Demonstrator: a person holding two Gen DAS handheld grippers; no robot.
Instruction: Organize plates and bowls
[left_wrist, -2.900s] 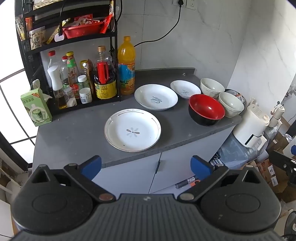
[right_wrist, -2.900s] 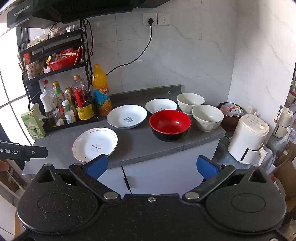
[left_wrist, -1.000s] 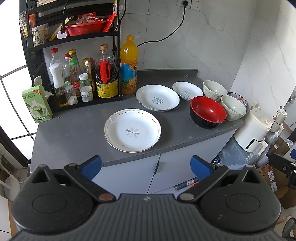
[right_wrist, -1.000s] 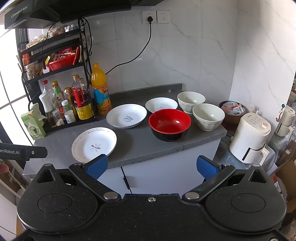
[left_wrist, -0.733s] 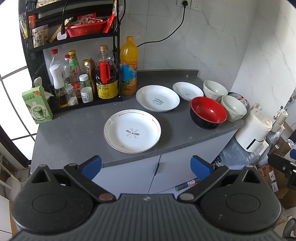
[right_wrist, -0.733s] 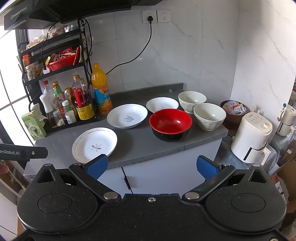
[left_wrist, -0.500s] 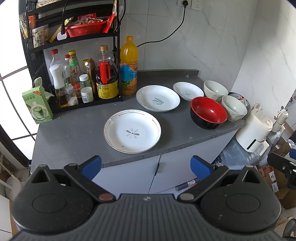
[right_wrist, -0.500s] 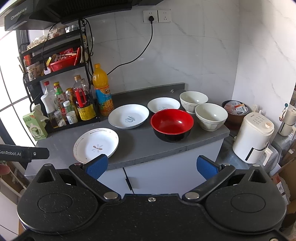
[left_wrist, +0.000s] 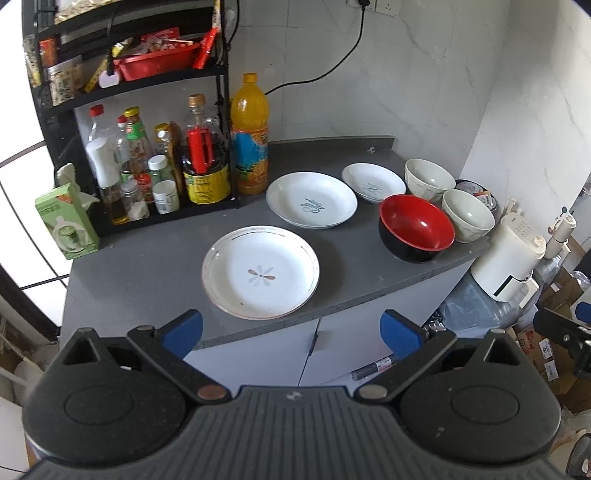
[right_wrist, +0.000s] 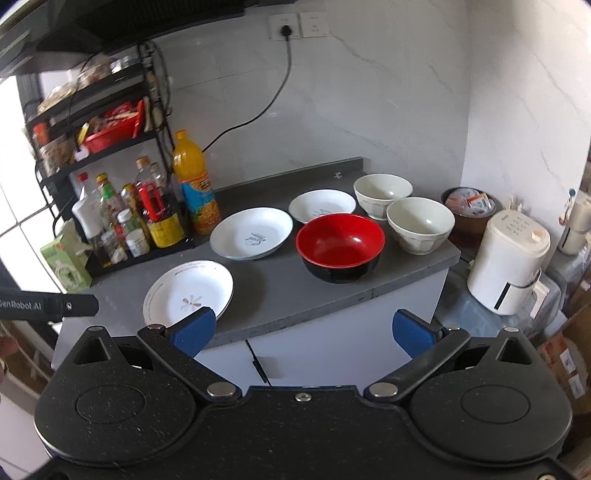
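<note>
Both grippers wide apart and empty, dishes waiting on the grey counter (left_wrist: 147, 266).

Left wrist view: left gripper (left_wrist: 291, 330) low in frame; flower plate (left_wrist: 260, 272) at centre, red bowl (left_wrist: 416, 232) right — a rim behind the cream bowls is cut off.
Right wrist view: right gripper (right_wrist: 303, 330), its left fingertip (right_wrist: 194, 329) covering the flower plate's near edge; rack bottles at left are blurred.
</note>
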